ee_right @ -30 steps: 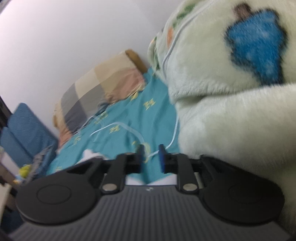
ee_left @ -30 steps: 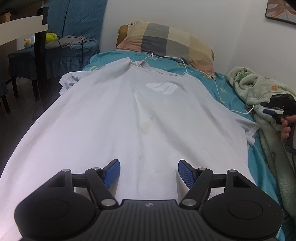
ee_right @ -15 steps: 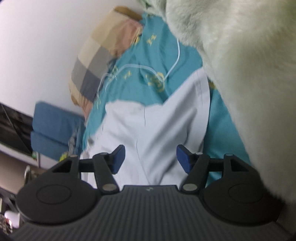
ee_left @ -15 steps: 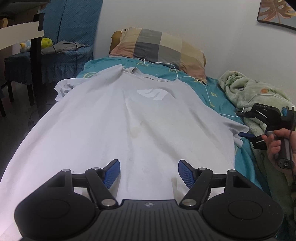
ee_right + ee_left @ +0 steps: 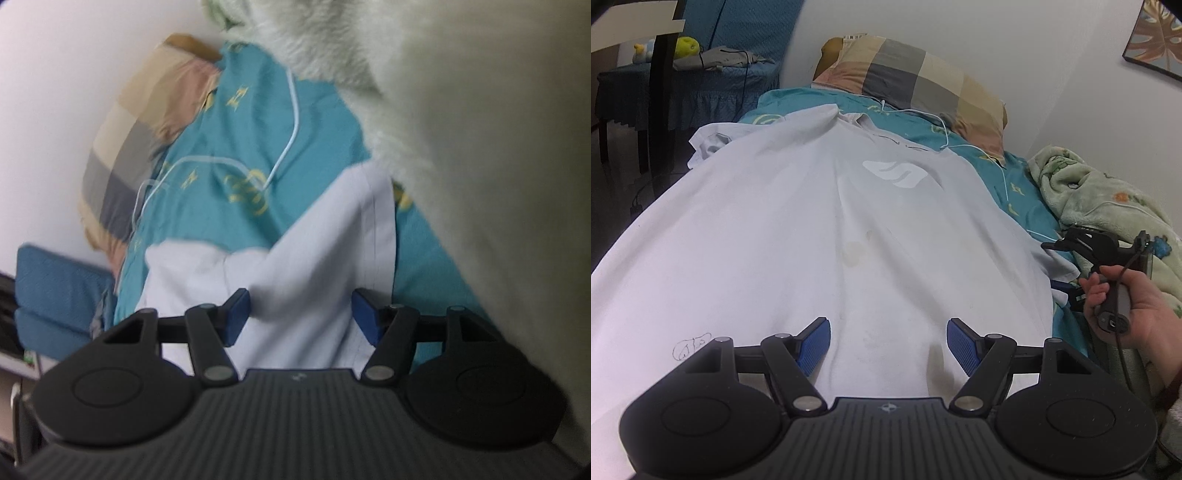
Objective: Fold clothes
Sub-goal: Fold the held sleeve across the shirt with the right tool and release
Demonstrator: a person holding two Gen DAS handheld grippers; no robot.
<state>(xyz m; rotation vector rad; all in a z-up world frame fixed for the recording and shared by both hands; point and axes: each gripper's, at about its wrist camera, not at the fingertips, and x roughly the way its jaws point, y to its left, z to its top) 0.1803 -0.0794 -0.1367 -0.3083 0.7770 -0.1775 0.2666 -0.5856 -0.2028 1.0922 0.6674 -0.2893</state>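
A white shirt (image 5: 820,236) is lying spread flat over the teal bedsheet (image 5: 1015,184), filling the middle of the left wrist view, its collar pointing toward the checked pillow (image 5: 908,81) at the upper centre of the frame. The left hand-held gripper (image 5: 888,341) is hovering at the lower centre, over the shirt's near end, its blue pads (image 5: 814,341) standing wide apart with nothing between them, and plain white cloth is showing in the gap. At the right edge of that frame, the right hand-held gripper (image 5: 1067,258) is being held by a hand (image 5: 1123,310) just beside the shirt's right sleeve, next to the pale green fleece blanket (image 5: 1100,199). In the blurred right wrist view, the right hand-held gripper (image 5: 301,314) is also spread open, and the sleeve (image 5: 332,251) is lying in the lower middle of the frame, running between and under its two fingers; whether the fingers are touching the cloth is unclear. A white cable (image 5: 288,147) is trailing over the sheet above the sleeve.
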